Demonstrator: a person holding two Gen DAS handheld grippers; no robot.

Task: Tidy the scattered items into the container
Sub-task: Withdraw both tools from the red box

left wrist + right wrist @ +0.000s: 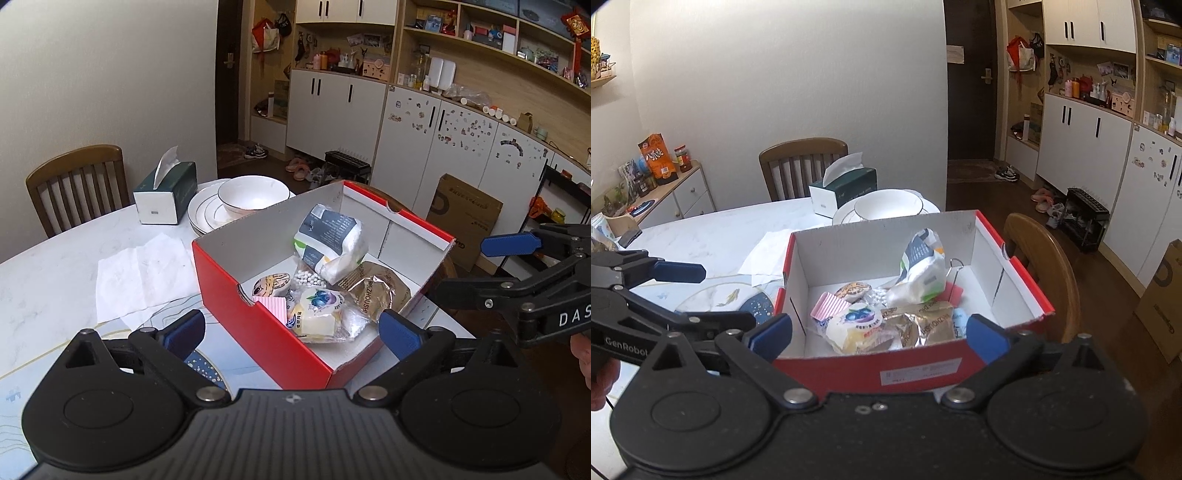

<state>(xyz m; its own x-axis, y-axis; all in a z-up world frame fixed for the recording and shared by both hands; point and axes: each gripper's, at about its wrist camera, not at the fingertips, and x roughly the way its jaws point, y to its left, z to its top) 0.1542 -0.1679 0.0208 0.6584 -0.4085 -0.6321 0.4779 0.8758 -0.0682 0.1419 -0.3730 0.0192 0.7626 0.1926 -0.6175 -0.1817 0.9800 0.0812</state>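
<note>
One wire clip (955, 271), right view only.

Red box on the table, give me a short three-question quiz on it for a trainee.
1. True or false: the red box holds several snack packets.
2. Which stands nearest the tissue box? A) bowl on plates B) orange bag C) cardboard carton
3. Fill in: both the left hand-held gripper and the right hand-held gripper are ____ and hold nothing.

Key:
1. True: a blueberry packet and a gold packet lie inside with others.
2. A: the bowl sits on plates beside it.
3. open
</note>
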